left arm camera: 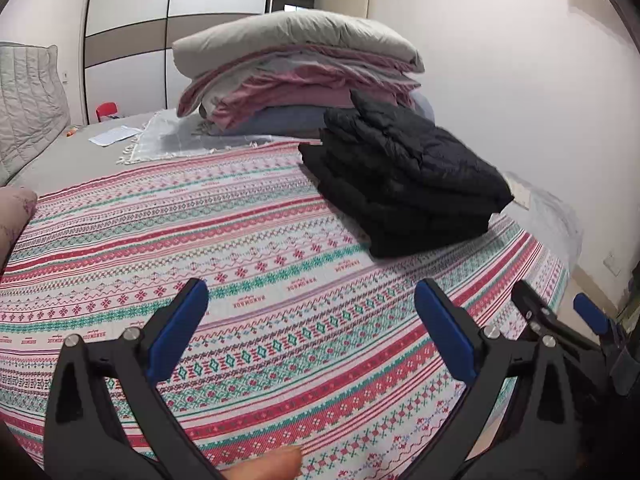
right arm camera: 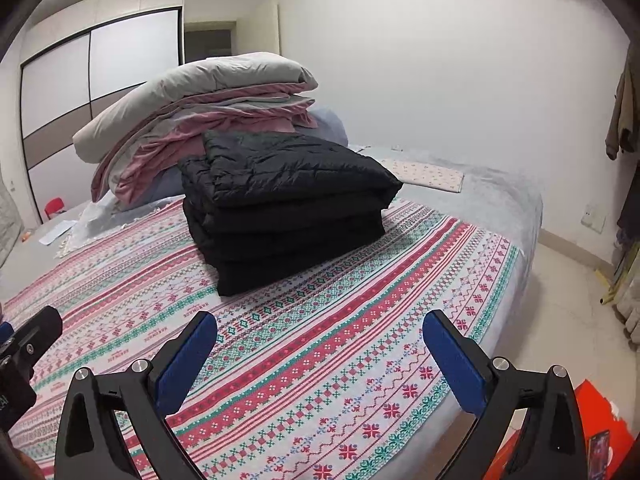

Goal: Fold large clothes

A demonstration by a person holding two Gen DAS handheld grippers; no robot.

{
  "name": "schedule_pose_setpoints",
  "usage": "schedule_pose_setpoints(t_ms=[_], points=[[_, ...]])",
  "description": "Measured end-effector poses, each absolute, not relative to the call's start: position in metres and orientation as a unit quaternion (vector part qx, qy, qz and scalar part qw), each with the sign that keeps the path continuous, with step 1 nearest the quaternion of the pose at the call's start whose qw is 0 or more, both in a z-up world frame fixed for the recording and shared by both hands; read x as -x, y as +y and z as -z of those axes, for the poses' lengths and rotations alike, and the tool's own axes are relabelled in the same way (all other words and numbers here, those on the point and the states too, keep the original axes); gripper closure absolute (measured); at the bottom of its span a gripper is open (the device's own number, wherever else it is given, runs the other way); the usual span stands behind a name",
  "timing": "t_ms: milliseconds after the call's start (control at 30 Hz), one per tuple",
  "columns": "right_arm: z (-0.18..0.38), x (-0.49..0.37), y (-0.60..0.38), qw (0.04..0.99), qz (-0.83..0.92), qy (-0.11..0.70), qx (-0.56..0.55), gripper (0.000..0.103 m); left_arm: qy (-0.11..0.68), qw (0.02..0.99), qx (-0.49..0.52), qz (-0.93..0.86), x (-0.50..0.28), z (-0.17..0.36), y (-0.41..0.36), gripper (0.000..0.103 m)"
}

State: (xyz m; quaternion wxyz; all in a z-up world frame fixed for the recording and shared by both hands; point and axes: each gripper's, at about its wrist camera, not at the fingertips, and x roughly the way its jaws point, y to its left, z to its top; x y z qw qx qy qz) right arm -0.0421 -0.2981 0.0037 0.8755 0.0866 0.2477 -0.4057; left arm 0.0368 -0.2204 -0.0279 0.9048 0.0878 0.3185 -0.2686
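A black puffer jacket (left arm camera: 404, 184) (right arm camera: 284, 204) lies folded into a thick stack on the patterned red, green and white bedspread (left arm camera: 248, 264) (right arm camera: 340, 340). My left gripper (left arm camera: 312, 296) hovers open over the bedspread, short of the jacket and to its left, with nothing between its blue pads. My right gripper (right arm camera: 320, 328) is open too, in front of the jacket, with only bedspread between its fingers. The right gripper (left arm camera: 560, 300) also shows at the right edge of the left wrist view. Part of the left gripper (right arm camera: 28, 340) shows at the left edge of the right wrist view.
A pile of folded grey, pink and blue bedding (left arm camera: 296, 76) (right arm camera: 200, 120) rises behind the jacket. A grey quilted headboard (left arm camera: 28, 104) stands far left. The bed's right edge (right arm camera: 532, 216) drops to a tiled floor. A red box (right arm camera: 600, 432) sits on the floor. Clothes (right arm camera: 624, 116) hang by the wall.
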Motion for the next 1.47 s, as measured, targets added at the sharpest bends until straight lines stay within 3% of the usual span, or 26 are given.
schedule_pose_setpoints(t_ms=[1467], points=[[-0.004,0.042,-0.296,0.869,0.419,0.251,-0.082,0.0,0.294,0.897,-0.104,0.313,-0.021,0.024,-0.228,0.001]])
